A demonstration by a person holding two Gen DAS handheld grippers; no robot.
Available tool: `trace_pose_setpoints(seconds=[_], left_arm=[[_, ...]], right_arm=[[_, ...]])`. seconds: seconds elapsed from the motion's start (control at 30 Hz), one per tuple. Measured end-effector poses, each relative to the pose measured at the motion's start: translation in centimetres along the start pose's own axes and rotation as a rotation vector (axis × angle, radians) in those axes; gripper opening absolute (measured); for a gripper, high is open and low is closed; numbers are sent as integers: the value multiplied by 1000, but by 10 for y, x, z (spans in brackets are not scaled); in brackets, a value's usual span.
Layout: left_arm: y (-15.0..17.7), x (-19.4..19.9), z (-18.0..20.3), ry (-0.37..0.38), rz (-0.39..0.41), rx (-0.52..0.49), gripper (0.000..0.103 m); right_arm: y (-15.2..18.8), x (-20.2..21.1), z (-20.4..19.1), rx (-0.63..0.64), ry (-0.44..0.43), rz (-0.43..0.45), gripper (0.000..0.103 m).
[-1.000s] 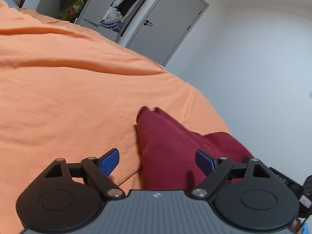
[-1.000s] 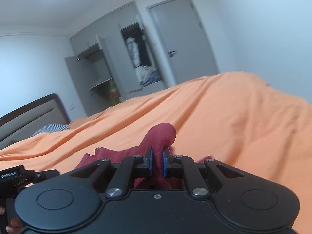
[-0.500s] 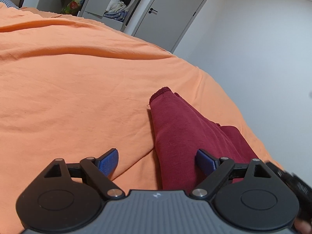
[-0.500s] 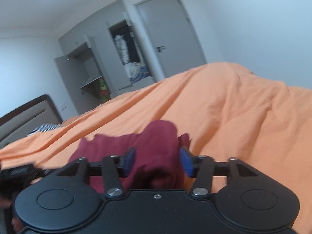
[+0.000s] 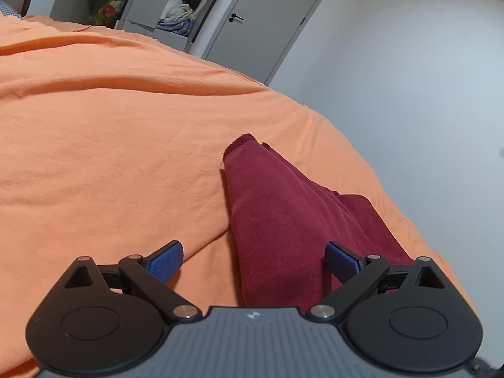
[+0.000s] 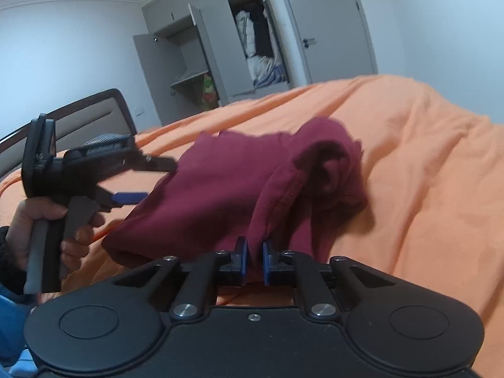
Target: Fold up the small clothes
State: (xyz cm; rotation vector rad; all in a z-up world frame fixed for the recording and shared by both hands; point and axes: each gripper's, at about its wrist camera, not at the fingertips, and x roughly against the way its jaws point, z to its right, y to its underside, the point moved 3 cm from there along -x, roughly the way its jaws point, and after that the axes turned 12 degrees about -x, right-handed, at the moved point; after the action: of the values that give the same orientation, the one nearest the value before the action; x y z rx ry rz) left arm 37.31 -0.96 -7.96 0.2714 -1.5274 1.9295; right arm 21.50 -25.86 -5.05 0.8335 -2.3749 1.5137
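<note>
Both tongs differ: left tongs (image 5: 253, 260) spread wide, right tongs (image 6: 254, 261) seemingly pinching the maroon garment (image 6: 220, 195).

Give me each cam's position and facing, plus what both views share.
Left wrist: rides the left gripper, low over the orange bed cover, facing the door; its blue pads stand wide apart astride the maroon garment.
Right wrist: rides the right gripper, pinched shut on a maroon fold, facing the wardrobe; a hand holding the left gripper shows at left.
Shared: garment, bed cover, wardrobe, door.
</note>
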Motion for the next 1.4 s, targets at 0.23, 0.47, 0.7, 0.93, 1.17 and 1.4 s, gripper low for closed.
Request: trace_pose_setpoints(seconds=[0.23, 0.47, 0.7, 0.93, 1.17, 1.4], left_arm=[[7, -3, -2, -15, -25, -12, 101], [8, 0, 0, -25, -37, -37, 102], [3, -4, 8, -12, -45, -60, 102], [-1, -8, 12, 3, -57, -90, 102], [-1, -13, 10, 10, -77, -92, 103], [-1, -15, 8, 52, -75, -72, 99]], right_arm=[[1, 7, 14, -40, 60, -1, 9], [-7, 18, 23, -76, -18, 49, 73], [-43, -5, 41, -74, 16, 103, 102], [-81, -57, 71, -194, -8, 62, 102], [-85, -87, 88, -309, -48, 8, 102], [-73, -92, 85, -296, -36, -7, 60]])
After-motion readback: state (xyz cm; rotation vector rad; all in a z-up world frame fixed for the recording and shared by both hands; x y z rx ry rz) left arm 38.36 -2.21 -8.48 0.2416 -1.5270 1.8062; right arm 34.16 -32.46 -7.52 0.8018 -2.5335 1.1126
